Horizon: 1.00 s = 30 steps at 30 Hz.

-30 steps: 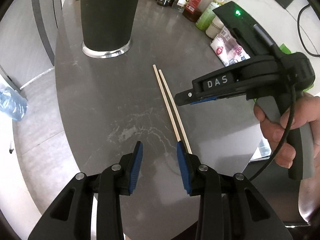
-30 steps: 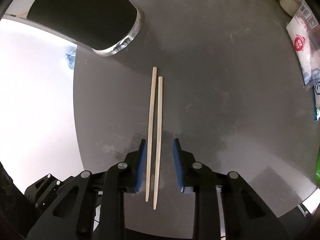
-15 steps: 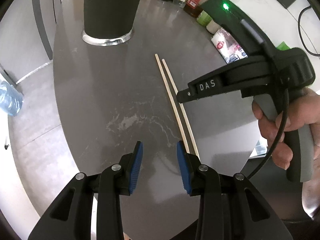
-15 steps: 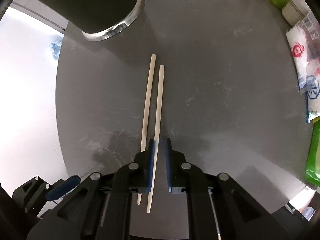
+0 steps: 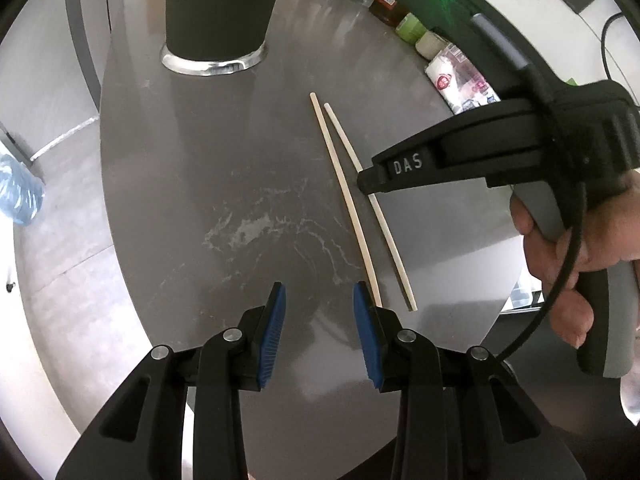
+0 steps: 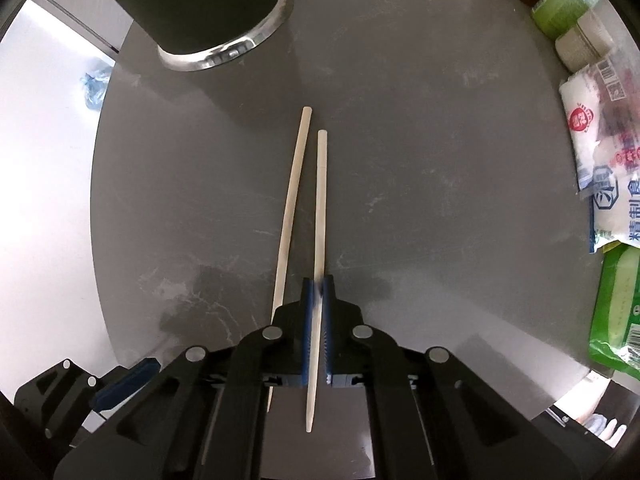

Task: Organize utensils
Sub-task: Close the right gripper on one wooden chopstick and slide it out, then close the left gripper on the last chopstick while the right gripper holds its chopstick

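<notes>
Two pale wooden chopsticks lie side by side on the grey table (image 6: 420, 160), their far tips pointing toward twelve o'clock in the right wrist view. A second ago both sat loose between the wide-set jaws of the right gripper (image 6: 318, 286); now the right chopstick (image 6: 321, 184) is clamped between the blue pads, while the left chopstick (image 6: 291, 192) stays outside, just beside the left finger. The pick thus secures one stick only; the other probably needs its own grasp. The black holder (image 6: 208, 8) stands at eleven o'clock, well apart. The left gripper (image 5: 318, 312) hovers half-spread, grasping nothing.
</notes>
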{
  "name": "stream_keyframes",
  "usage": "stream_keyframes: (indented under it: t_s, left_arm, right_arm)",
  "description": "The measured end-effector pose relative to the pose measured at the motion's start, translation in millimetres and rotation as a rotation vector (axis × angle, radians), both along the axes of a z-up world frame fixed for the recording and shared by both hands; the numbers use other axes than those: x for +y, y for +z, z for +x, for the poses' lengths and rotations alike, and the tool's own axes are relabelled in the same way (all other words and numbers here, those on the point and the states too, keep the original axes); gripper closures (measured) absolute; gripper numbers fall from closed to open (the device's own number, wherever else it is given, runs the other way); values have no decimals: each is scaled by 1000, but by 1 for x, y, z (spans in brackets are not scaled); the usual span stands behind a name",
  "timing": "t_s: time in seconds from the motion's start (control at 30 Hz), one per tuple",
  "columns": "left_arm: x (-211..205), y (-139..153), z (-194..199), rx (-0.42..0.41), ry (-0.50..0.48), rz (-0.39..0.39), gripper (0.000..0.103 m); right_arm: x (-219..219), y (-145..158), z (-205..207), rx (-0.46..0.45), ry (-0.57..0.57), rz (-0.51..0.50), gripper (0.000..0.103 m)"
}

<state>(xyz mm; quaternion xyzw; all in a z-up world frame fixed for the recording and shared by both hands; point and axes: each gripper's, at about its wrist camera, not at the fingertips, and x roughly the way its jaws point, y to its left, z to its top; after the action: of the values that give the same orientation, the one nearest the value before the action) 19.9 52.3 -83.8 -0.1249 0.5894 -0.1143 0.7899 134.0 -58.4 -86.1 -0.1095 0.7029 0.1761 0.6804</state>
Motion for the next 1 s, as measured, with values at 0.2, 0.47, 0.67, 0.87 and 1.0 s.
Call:
stream_keyframes:
  t_s: [0.2, 0.47, 0.67, 0.87, 1.0]
  left_arm:
    - [-5, 2, 6, -1, 28, 1, 69]
    - [-23, -2, 32, 63, 32, 51, 69]
    - [-43, 5, 62, 108, 35, 99, 69]
    - [-62, -7, 90, 164, 27, 155, 69]
    - [-62, -21, 103, 230, 70, 168, 69]
  right_arm:
    - [-26, -1, 8, 80, -28, 87, 98]
    - [-79, 20, 12, 108, -63, 219, 98]
    - [-104, 37, 18, 87, -42, 320, 98]
    - [-128, 29, 8, 97, -32, 388, 98]
    - [-141, 27, 16, 115, -30, 425, 98]
